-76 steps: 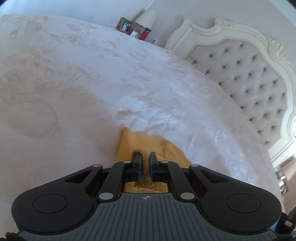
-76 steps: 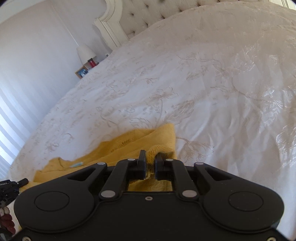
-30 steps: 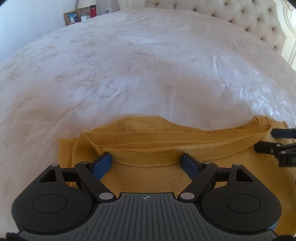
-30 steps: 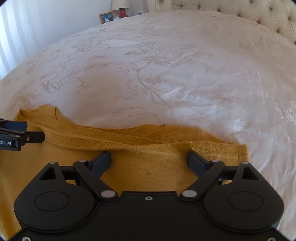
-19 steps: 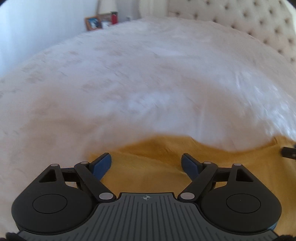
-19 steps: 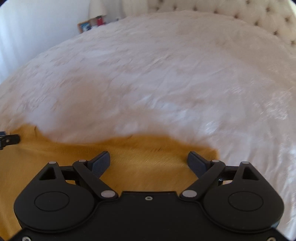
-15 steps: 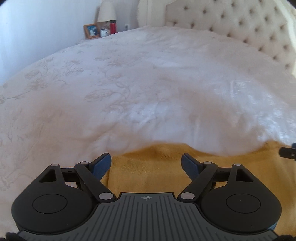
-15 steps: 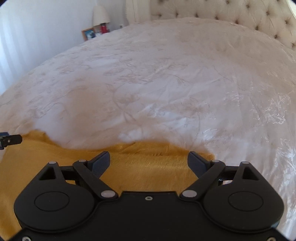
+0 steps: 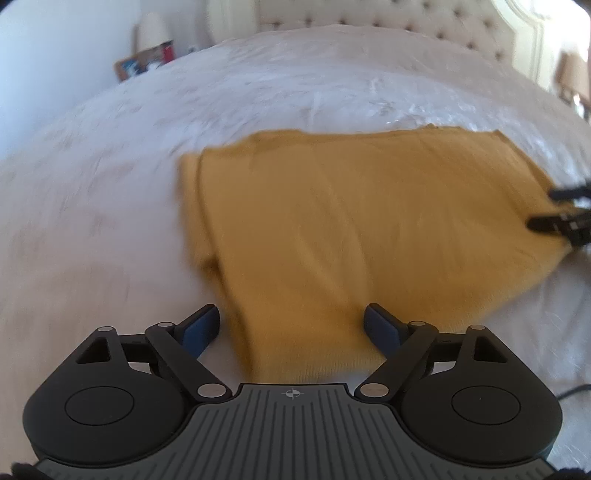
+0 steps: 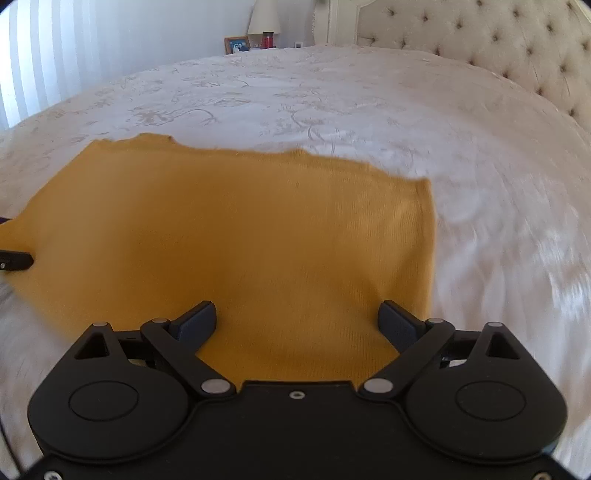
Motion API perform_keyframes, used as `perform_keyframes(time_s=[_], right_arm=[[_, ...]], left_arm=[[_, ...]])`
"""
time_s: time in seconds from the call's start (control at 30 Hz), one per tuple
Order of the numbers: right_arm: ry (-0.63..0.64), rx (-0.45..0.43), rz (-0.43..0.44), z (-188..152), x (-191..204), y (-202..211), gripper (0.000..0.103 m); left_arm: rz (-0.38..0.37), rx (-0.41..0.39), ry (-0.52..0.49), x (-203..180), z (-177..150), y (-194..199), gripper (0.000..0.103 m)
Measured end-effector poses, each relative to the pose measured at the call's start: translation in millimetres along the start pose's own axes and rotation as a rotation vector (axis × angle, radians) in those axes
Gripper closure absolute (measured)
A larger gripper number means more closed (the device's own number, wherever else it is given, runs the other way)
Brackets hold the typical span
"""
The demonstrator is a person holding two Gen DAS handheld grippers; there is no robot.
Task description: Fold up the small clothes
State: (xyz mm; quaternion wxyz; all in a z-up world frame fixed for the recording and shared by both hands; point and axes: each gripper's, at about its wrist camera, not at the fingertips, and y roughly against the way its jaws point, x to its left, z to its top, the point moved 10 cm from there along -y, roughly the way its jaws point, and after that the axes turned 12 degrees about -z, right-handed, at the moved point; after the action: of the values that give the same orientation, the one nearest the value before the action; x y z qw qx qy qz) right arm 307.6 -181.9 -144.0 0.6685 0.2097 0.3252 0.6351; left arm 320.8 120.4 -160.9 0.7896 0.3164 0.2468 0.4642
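- The left gripper (image 9: 291, 326) is seen nearest in the left wrist view, its jaws spread wide with nothing held between them; its blue pads (image 9: 199, 328) are set above the near edge of the cloth.
- The right gripper (image 10: 297, 319) is likewise seen with jaws wide apart and nothing gripped, its fingers (image 10: 400, 325) poised over the near right corner of the cloth.
- A mustard cloth (image 10: 236, 251) is laid flat on the bed (image 10: 369, 110), folded into a rough rectangle.
- Its long axis is run side to side across the right wrist view, from the left gripper's tip at the left edge to a straight, short edge at the right.
- In the left wrist view the cloth (image 9: 369, 240) is seen slanting away to the right, with a doubled layer shown along its left side; this view is blurred.
- The right gripper's black tips (image 9: 565, 218) are seen at the cloth's far right end; contact cannot be judged.
- Beyond the cloth, floral bedding is spread up to a tufted headboard (image 10: 498, 33).
- Farthest off, a lamp (image 10: 263, 16), a picture frame (image 10: 236, 44) and a red cup (image 10: 266, 38) are stood beside the bed.
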Motion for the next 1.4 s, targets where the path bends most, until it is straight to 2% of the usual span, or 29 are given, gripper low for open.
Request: perform_keyframes(time_s=[0.1, 0.2, 0.33, 0.47, 0.6, 0.73, 0.8, 1.0, 1.23, 1.4], right_arm=[[-0.017, -0.01, -0.004, -12.8, -4.4, 9.7, 0.007], [-0.048, -0.025, -0.002, -12.5, -12.0, 17.4, 0.007], [-0.105, -0.079, 0.007, -16.4, -19.6, 37.1, 0.0], [-0.159, -0.061, 0.017, -30.3, -30.7, 41.3, 0.001], [-0.223, -0.01, 0.026, -49.5, -43.8, 39.8, 0.001], [-0.258, 0.002, 0.066, -57.4, -46.9, 41.9, 0.001], [-0.262, 0.008, 0.079, -59.2, -46.9, 40.8, 0.0], [-0.258, -0.003, 0.088, -63.4, -45.3, 37.8, 0.0], [-0.325, -0.036, 0.149, -64.8, -52.5, 38.3, 0.0], [-0.264, -0.018, 0.107, -63.4, -45.5, 36.2, 0.0]], left_arm=[[0.007, -0.013, 0.043, 5.6, -8.3, 9.0, 0.014], [0.03, -0.024, 0.081, 3.9, -1.6, 18.2, 0.014], [-0.001, -0.116, 0.075, -29.5, 19.1, 38.8, 0.014], [-0.043, -0.141, 0.017, -73.7, 36.8, 29.7, 0.014], [-0.068, -0.106, -0.014, -107.5, 41.5, -1.2, 0.014], [-0.026, -0.013, -0.046, -119.2, 26.0, -35.8, 0.013], [-0.008, -0.008, -0.048, -117.0, 19.3, -42.8, 0.01], [0.004, -0.015, -0.029, -113.5, 16.7, -43.9, 0.006], [0.022, -0.009, -0.011, -116.0, 13.5, -45.0, 0.0], [0.041, 0.021, 0.001, -115.7, 15.0, -44.7, 0.0]])
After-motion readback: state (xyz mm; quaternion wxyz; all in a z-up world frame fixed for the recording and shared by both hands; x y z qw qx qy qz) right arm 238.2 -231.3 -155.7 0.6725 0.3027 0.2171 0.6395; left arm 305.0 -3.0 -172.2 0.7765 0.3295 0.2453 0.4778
